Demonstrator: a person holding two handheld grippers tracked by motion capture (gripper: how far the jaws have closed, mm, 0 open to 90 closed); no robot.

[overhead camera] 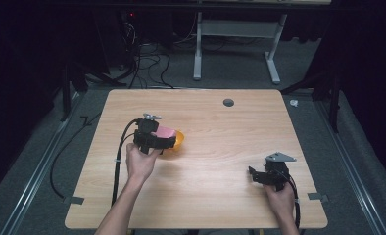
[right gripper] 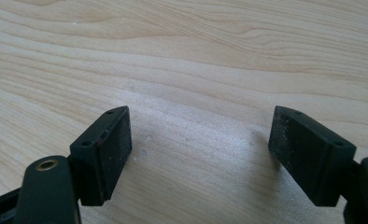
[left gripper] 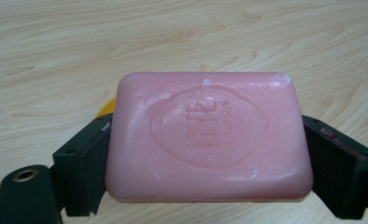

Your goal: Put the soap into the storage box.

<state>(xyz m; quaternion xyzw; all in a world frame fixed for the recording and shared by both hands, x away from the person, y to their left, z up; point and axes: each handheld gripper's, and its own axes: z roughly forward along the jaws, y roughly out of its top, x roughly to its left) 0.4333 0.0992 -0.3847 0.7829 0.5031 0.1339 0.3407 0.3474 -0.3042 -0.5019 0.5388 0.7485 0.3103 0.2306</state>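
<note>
Looking down, high view: we see the left gripper [overhead camera: 167, 138] carrying a pink soap bar [overhead camera: 165, 132] just over an orange bowl [overhead camera: 179, 140], left of the desk [overhead camera: 220, 196] middle; the right gripper [overhead camera: 253, 174] sits well apart, near the right edge.
Nearer hand: the left, we judge; the bowl lies directly beneath its load.
Left gripper view: jaws clamp the soap bar [left gripper: 209, 140] by its short ends, so its long axis runs jaw to jaw, stamped face towards the camera; an orange sliver [left gripper: 107, 107] peeks out at its left.
Right gripper view: jaws spread wide over bare wood, holding nothing.
</note>
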